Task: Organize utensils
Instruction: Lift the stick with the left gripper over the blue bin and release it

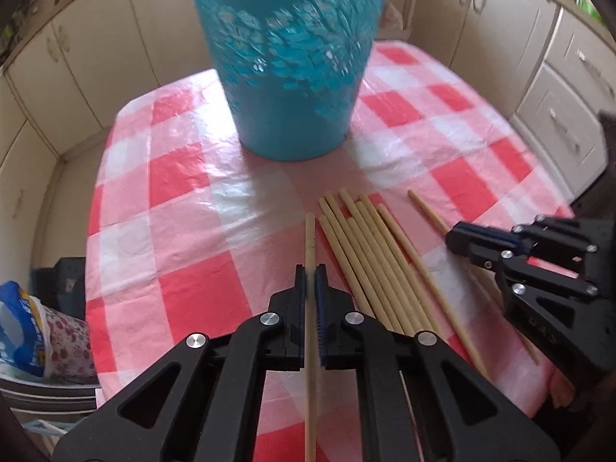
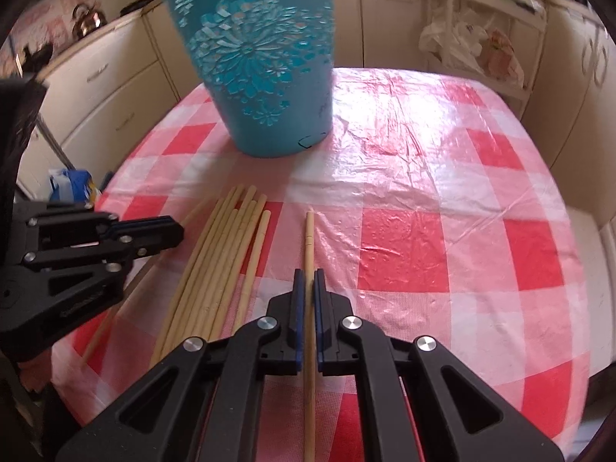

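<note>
A tall blue cutwork holder (image 1: 294,57) stands on the red-and-white checked tablecloth (image 1: 181,177); it also shows in the right wrist view (image 2: 265,65). Several pale chopsticks (image 1: 369,254) lie in a bundle on the cloth, seen too in the right wrist view (image 2: 215,265). My left gripper (image 1: 310,269) is shut on one chopstick (image 1: 310,238), left of the bundle. My right gripper (image 2: 308,273) is shut on another chopstick (image 2: 308,238), right of the bundle. The right gripper appears in the left wrist view (image 1: 454,236), and the left gripper in the right wrist view (image 2: 175,231).
Cream kitchen cabinets (image 1: 558,88) surround the table. A blue-and-white bag (image 1: 23,331) sits low on the left. Plastic bags (image 2: 469,46) hang on a rack behind the table. A kettle (image 2: 86,19) stands on the far counter.
</note>
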{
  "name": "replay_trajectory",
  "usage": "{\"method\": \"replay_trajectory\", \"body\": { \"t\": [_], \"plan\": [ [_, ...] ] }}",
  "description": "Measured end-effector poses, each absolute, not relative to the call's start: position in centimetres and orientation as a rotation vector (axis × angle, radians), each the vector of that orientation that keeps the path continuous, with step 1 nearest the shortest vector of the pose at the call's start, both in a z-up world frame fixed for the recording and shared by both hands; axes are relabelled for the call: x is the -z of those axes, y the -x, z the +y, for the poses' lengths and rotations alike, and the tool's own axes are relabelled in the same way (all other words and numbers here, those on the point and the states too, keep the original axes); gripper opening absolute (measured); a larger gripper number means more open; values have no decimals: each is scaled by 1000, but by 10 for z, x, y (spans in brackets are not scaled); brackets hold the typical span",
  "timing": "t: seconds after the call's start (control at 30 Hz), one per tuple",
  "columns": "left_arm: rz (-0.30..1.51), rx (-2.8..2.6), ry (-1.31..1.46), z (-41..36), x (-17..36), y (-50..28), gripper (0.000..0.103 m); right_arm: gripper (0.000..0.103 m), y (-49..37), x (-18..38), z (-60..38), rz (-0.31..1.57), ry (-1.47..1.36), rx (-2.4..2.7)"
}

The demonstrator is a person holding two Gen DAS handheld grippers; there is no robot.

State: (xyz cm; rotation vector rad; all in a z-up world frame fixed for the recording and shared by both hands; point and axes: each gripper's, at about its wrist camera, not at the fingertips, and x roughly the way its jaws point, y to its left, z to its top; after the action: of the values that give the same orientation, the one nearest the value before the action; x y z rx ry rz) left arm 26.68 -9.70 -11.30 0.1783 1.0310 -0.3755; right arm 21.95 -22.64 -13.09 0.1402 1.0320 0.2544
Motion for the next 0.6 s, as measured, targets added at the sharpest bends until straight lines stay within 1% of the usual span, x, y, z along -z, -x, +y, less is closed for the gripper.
{"method": "replay_trajectory", "body": {
  "t": [0.1,0.2,0.3,0.47,0.6],
  "plan": [
    [959,431,-45,-75,85,-262,5,5,-221,132,-236,1039,-219,-261],
    [818,488,60,-56,39,-258,4,5,-222,134,-242,1041,-283,-261],
    [680,507,109,-49,-3,-264,5,5,-223,136,-245,1041,-324,-261],
    [452,496,174,-54,-64,-291,5,5,-222,137,-247,1035,-360,-264],
    [335,435,223,-64,-92,-327,5,5,-221,139,-249,1030,-378,-272]
  ]
}}
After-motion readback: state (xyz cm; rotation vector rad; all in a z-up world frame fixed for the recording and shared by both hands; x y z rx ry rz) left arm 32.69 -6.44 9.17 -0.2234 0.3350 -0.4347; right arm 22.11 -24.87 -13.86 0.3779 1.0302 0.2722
